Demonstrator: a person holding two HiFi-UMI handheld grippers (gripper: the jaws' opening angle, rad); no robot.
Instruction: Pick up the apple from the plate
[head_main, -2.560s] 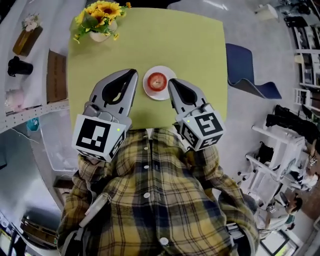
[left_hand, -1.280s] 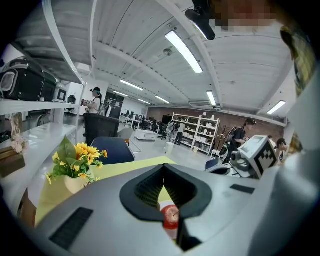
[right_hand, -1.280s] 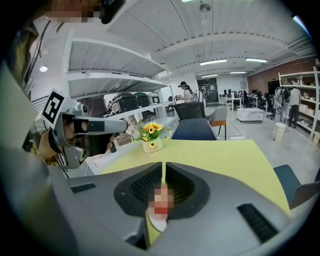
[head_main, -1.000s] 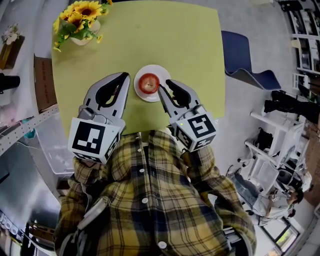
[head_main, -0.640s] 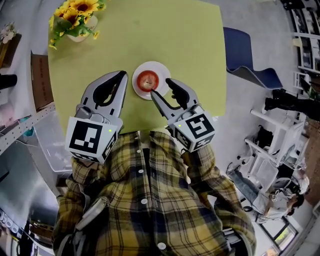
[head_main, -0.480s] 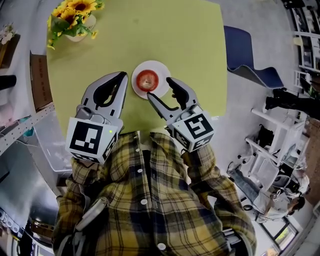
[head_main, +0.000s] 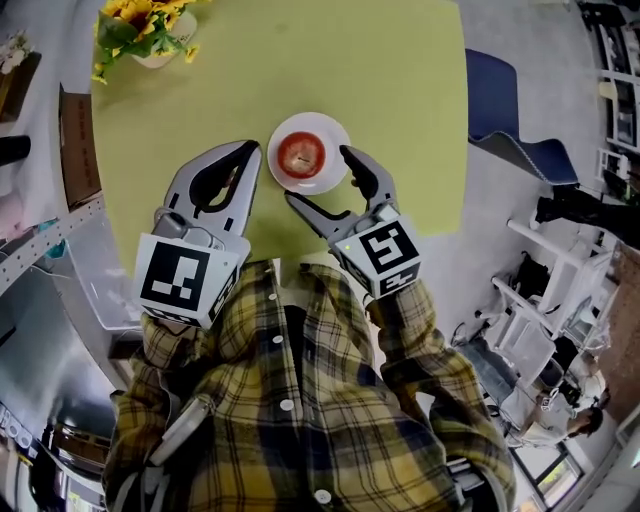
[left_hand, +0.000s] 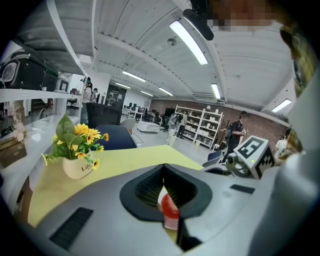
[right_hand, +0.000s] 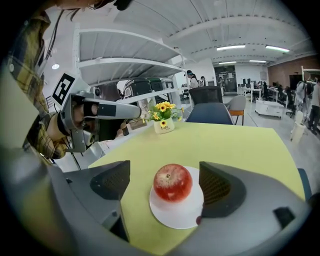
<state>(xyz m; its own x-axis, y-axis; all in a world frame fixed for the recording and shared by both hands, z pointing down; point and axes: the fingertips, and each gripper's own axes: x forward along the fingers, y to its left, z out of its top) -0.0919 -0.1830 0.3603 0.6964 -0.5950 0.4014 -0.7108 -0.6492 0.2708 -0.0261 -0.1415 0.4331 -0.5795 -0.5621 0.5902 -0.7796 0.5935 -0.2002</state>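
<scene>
A red apple (head_main: 303, 153) sits on a small white plate (head_main: 330, 130) on the yellow-green table (head_main: 400, 80). My right gripper (head_main: 320, 177) is just in front of the plate with its jaws opening wide. One finger reaches along the plate's right side, the other stops at its near edge. In the right gripper view the apple (right_hand: 172, 182) stands on the plate (right_hand: 177, 212) ahead of the gripper (right_hand: 165, 187), untouched, in line with the gap between the pads. My left gripper (head_main: 250, 150) rests shut to the left of the plate. Its closed jaws (left_hand: 164, 167) partly hide the apple (left_hand: 170, 212).
A white vase of sunflowers (head_main: 150, 30) stands at the table's far left corner. A blue chair (head_main: 510, 110) is off the right side. The table's near edge runs just under both grippers. Shelving and boxes (head_main: 70, 150) flank the left.
The right gripper's jaws have spread from nearly shut to wide apart while it sank a little toward the plate. The left gripper has stayed shut beside the plate.
</scene>
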